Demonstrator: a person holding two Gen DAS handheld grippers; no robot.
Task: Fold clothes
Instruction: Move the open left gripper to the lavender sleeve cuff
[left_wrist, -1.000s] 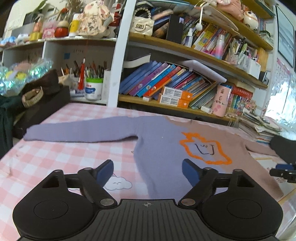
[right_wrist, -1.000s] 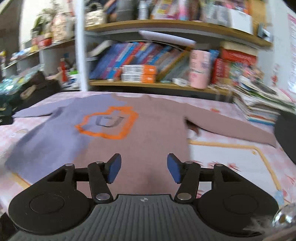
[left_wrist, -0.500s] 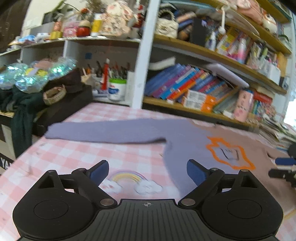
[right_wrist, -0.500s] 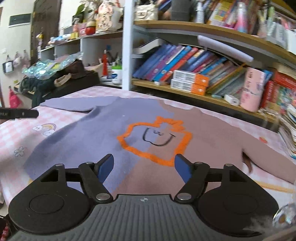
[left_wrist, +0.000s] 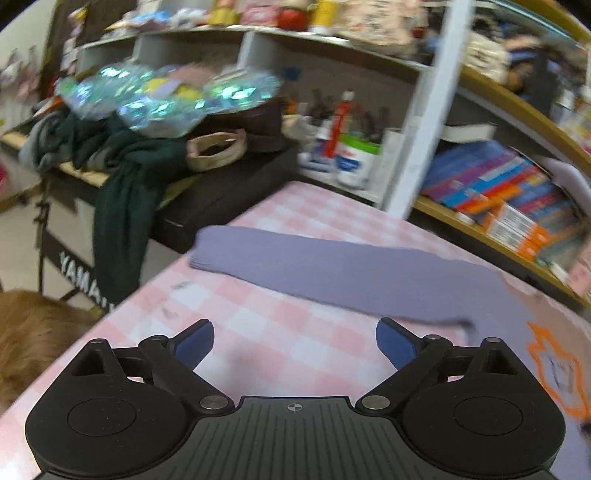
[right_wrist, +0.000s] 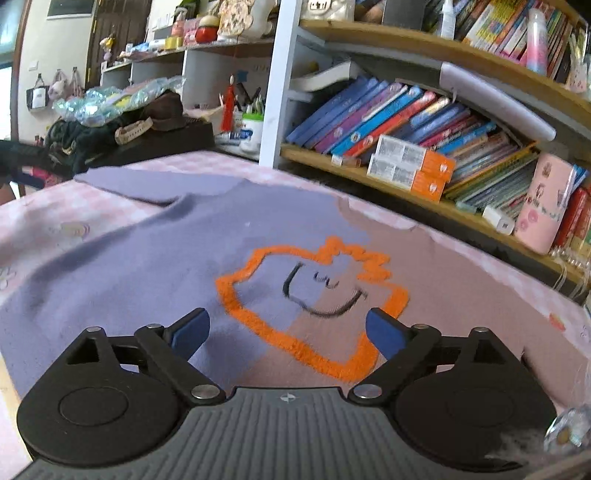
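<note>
A sweater (right_wrist: 155, 258), half lavender and half dusty pink with an orange-outlined face, lies flat on the pink checked tablecloth (left_wrist: 280, 332). Its lavender sleeve (left_wrist: 332, 266) stretches left toward the table's edge. My left gripper (left_wrist: 294, 341) is open and empty above the cloth, just short of that sleeve. My right gripper (right_wrist: 286, 330) is open and empty above the sweater's chest, over the orange face (right_wrist: 314, 295).
Bookshelves (right_wrist: 424, 122) full of books run along the table's far side. A dark keyboard stand (left_wrist: 207, 192) piled with clothes and shiny wrapping stands left of the table. A pen cup (left_wrist: 351, 162) sits at the back. The table's left edge (left_wrist: 122, 302) is close.
My left gripper has swung left, from the sweater's body to the lavender sleeve and table edge. My right gripper has shifted left over the orange face. Both stay open.
</note>
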